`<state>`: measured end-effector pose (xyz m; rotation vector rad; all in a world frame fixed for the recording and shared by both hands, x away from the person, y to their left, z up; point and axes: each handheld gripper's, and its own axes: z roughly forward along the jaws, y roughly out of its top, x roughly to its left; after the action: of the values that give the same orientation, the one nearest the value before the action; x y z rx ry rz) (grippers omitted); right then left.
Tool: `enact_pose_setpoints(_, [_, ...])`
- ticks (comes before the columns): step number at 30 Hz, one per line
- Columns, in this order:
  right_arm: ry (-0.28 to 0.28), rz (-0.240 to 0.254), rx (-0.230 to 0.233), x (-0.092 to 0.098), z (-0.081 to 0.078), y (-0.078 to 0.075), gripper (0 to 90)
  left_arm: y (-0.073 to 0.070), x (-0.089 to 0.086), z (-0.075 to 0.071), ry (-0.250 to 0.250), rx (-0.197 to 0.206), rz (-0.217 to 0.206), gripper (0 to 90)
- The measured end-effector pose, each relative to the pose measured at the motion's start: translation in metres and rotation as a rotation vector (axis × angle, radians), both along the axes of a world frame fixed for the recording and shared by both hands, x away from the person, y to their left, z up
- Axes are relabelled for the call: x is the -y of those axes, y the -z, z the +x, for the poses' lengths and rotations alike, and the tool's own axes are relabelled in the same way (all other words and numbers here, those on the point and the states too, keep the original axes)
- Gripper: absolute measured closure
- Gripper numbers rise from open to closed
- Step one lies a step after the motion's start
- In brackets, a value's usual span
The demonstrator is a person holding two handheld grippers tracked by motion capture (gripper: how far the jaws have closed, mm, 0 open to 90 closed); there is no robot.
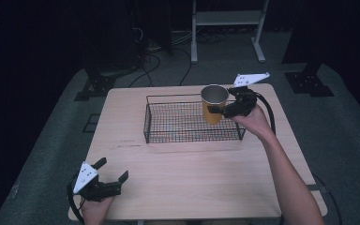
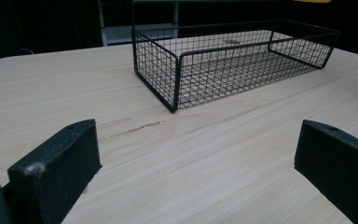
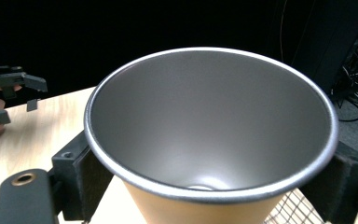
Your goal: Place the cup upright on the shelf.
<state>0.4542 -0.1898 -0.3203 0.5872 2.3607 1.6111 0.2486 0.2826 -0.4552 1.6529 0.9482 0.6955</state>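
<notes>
Near left corner of the wooden table [image 1: 192, 183]: the left gripper [image 1: 107, 175], held in the person's left hand [image 1: 96, 208], rests low with its jaws spread wide and nothing between them. The left gripper view shows bare light wood between those jaws, marked by one faint dark scratch. Middle of the table: broad open board, nothing lying on it. Far centre: a black wire basket [image 1: 187, 123], long side running left to right, standing just inside the far edge. Far right: the right gripper [image 1: 219, 111] is clamped on a yellow cup [image 1: 214, 104] with a grey metal inside, upright, held above the basket's right end. Beyond the table: grey floor [image 1: 56, 140], loose cables [image 1: 154, 61], a white stand [image 1: 227, 28], and a dark room.
</notes>
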Motion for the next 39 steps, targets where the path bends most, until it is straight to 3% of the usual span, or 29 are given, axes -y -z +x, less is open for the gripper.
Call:
enact_pose_setpoints(6, [-0.012, -0.014, -0.027, -0.012, 0.015, 0.004, 13.3, 0.000, 0.002, 0.001, 0.004, 0.001, 0.006, 0.0])
enact_pose_setpoints(18, [0.002, -0.048, -0.096, -0.021, 0.043, 0.034, 13.3, 0.001, 0.001, 0.002, 0.002, 0.002, 0.013, 0.0])
enact_pose_setpoints(29, [0.017, -0.032, -0.126, -0.025, 0.055, 0.049, 13.3, 0.001, 0.000, 0.000, -0.002, 0.002, 0.013, 0.0])
enact_pose_setpoints(39, [0.004, -0.061, -0.136, -0.040, 0.061, 0.064, 13.2, 0.000, -0.001, -0.001, -0.003, 0.008, 0.012, 0.0])
